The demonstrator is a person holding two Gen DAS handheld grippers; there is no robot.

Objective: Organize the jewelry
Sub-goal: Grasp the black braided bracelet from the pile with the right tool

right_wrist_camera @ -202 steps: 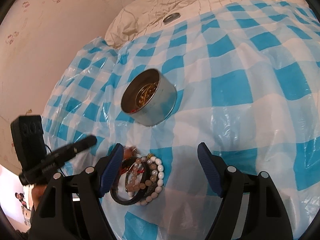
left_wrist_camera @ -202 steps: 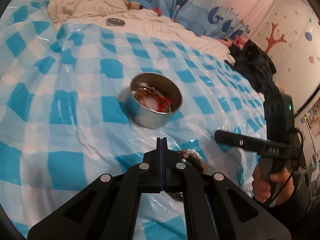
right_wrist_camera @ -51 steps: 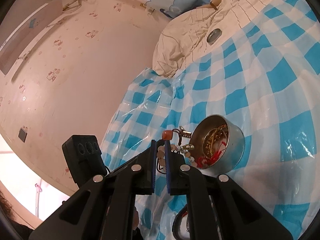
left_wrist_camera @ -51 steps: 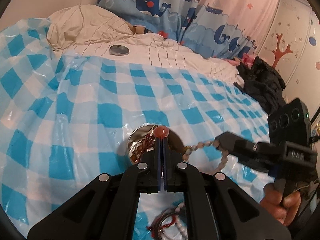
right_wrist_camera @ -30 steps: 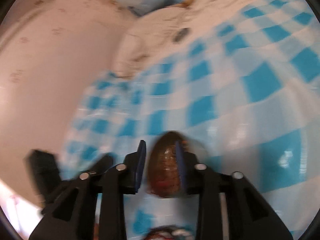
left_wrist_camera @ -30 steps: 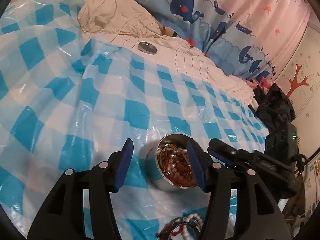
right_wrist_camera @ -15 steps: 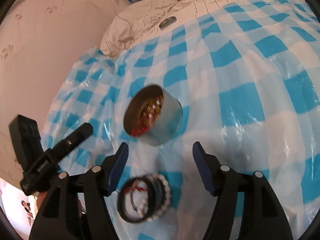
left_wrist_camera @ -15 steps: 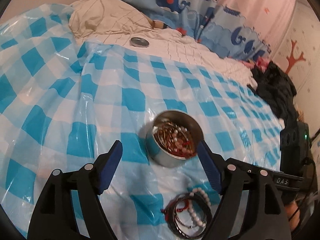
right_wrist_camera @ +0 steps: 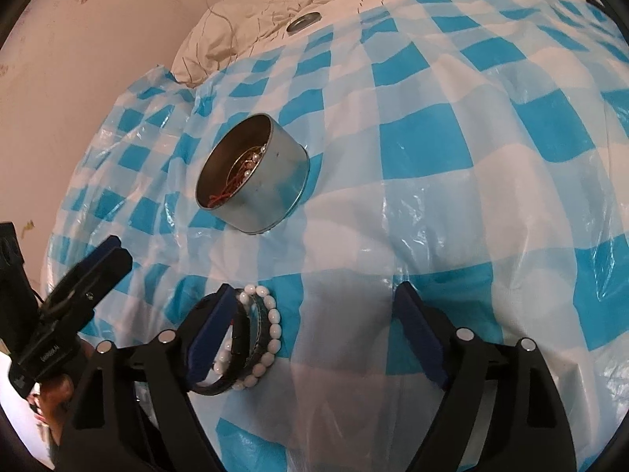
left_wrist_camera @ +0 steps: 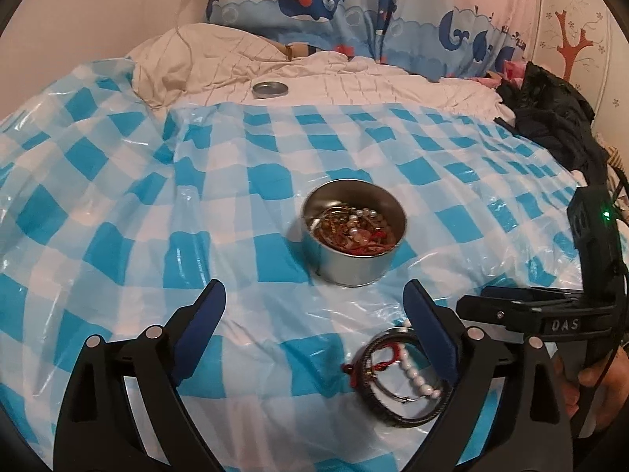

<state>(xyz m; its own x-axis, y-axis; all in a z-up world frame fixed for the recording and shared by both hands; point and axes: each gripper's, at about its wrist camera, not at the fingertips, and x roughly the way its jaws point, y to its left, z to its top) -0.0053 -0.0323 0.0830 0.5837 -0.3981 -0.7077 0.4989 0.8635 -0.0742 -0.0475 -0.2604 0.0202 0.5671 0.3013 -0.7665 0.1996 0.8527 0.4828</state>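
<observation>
Blue-and-white checked plastic sheet (left_wrist_camera: 118, 212) spread over a bed, seen from two wrist cameras. Round metal tin (left_wrist_camera: 354, 232) upright near the middle of the sheet, lid off, already holding a tangle of gold chain, pearls and red cord. Matching lid (left_wrist_camera: 269, 89) far off on the cream bedding, well apart from everything else.

Still outside the tin: small pile of bracelets (left_wrist_camera: 397, 373) lying flat on the sheet, nearer the cameras than the tin and clear of it, made up of a dark band, a white bead strand, a thin metal ring and a red cord, stacked as overlapping loops.

Left tool (left_wrist_camera: 314, 330) wide open and empty, jaws having just spread, nothing between the pads; pile lying low and to its right, partly behind the right-hand finger (left_wrist_camera: 430, 334) rather than centred in the gap.

Right tool (right_wrist_camera: 310, 334) likewise wide open and empty, jaws just spread; pile (right_wrist_camera: 251, 342) off to its left, touching or just behind the left-hand finger (right_wrist_camera: 212, 330), again not centred.

Pile between the two tools, close to both; no clear nearer one. Probable next need: sideways shift of either tool toward the pile, then a pinch across the rim of the loops, then a carry forward to the tin
</observation>
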